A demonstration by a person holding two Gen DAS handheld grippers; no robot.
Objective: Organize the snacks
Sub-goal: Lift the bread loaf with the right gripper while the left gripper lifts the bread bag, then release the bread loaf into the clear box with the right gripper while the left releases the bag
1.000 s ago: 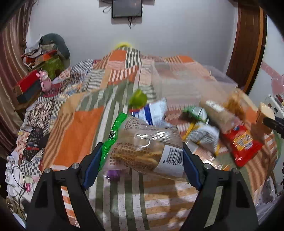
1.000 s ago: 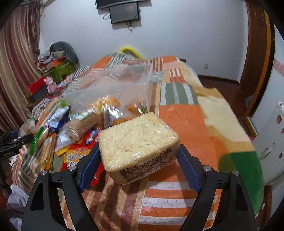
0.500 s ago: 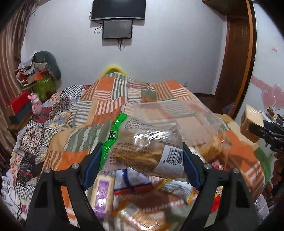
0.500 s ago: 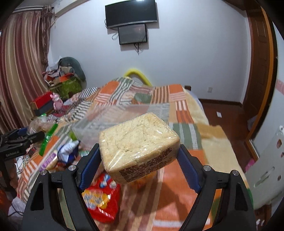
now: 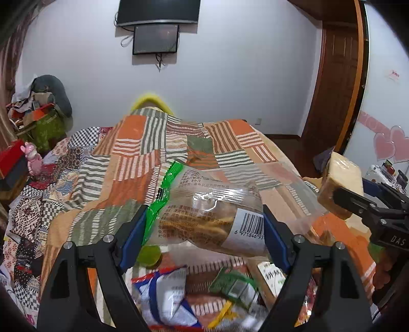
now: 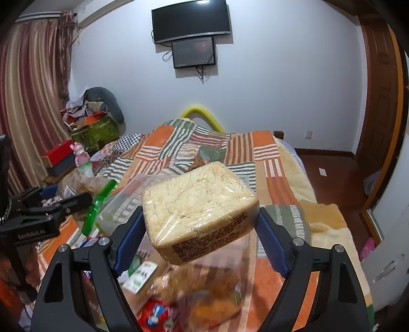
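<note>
Bedroom, white walls; wall-mounted television [image 6: 191, 21] at 12 o'clock, patchwork bedspread [image 5: 143, 143] filling the middle ground of both views.

Item 1: left gripper [image 5: 204, 235], fingers clamped on a clear cellophane snack bag [image 5: 209, 217] with green sealed edge and barcode label, held aloft crosswise between the blue pads.

Item 2: right gripper [image 6: 199, 229], fingers clamped on a plastic-wrapped bread block [image 6: 196, 201], pale crumb face up, printed label on the near side. Same block appears at 3 o'clock in the left wrist view.

Item 3: clear plastic storage bin [image 5: 294, 184], translucent, just beyond and below both held items; contents blurred.

Item 4: loose snack packets [image 5: 166, 291] heaped on the bed at 6 o'clock, beneath both grippers; a red packet [image 6: 156, 311] among them.

Step in hand, by judgement: carrying both items to the bin. Handling notes: bring each over the bin's opening before loosening the grip; lower close to the bottom so the soft bread is not dropped or crushed; place one at a time so the grippers do not collide; keep squeeze light on the crinkly bag.
</note>
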